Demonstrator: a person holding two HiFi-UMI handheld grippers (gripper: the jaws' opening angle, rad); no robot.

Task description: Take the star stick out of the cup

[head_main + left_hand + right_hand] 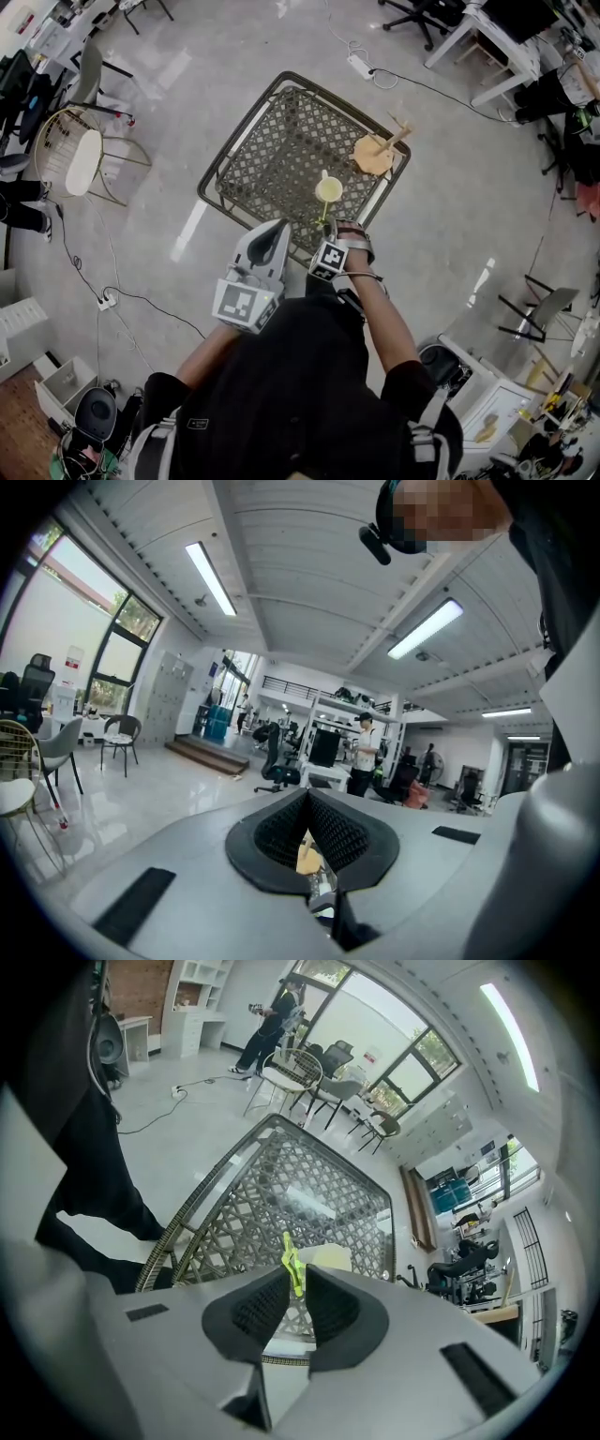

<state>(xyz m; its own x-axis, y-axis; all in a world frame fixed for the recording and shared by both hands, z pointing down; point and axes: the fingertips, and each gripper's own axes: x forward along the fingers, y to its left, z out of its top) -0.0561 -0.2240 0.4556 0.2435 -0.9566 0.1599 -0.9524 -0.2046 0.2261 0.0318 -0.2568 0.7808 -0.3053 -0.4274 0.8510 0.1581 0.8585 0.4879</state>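
Pinching the green star stick (292, 1265) between its jaws, your right gripper (295, 1286) hung over the lattice table (309, 1185), the cup (330, 1258) just beyond its tips; your left gripper (309, 829), beside it, was clenched on nothing.

The person wears a black short-sleeved shirt (300, 375). The left tool (275, 228) and right tool (325, 230) are grey with black-and-white marker cubes (246, 305).

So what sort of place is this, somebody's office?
Probably an open-plan lab or workshop office: white desks with swivel chairs, equipment racks, and a power strip lying on the polished floor.
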